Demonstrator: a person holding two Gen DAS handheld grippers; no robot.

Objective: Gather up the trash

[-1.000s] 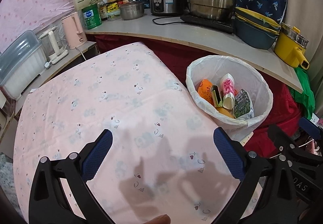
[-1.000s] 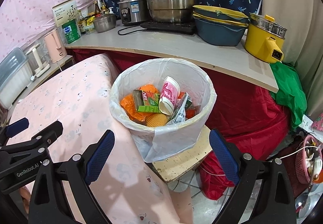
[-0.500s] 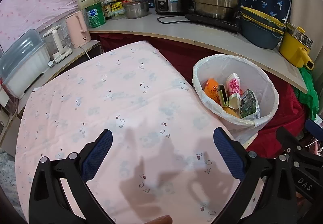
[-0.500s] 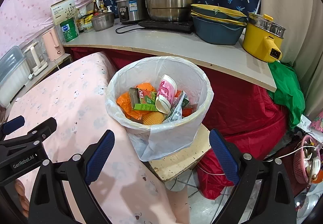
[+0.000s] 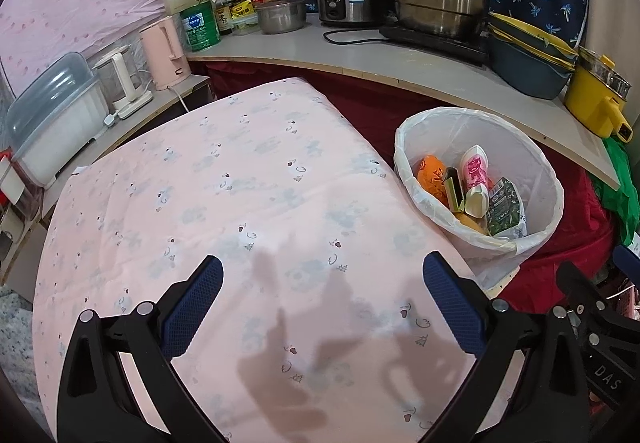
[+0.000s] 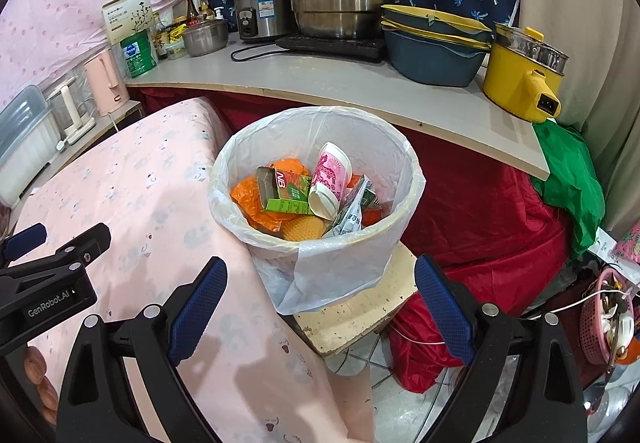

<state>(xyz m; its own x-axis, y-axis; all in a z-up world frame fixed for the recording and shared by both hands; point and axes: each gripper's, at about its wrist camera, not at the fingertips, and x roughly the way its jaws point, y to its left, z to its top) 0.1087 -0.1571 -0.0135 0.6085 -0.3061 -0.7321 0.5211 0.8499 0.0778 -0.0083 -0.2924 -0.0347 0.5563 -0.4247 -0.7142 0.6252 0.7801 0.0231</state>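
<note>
Both claws hang wide and empty, operator: your left gripper (image 5: 322, 305) hovers over the pink patterned tablecloth (image 5: 224, 195) at the bottom of its frame, and your right gripper (image 6: 320, 307) sits bottom centre of its own frame, aimed at the lined trash bin (image 6: 400, 147).

That bin stands at mid-frame in the right view and at centre right in the left view, just beside the table's edge, on a pale board (image 6: 360, 311). Inside it lie an orange wrapper (image 6: 248, 199), a green carton (image 6: 292, 195), a pink-and-white paper cup (image 6: 330, 179) and a green-printed packet (image 6: 354, 211), piled touching one another.

No litter shows anywhere on the cloth in either view, so the collecting looks all but finished: the trash appears to be in the bin, and nothing is held in either set of jaws. What might remain, if anything, lies outside these frames; the floor at lower right is too cluttered to judge.
</note>
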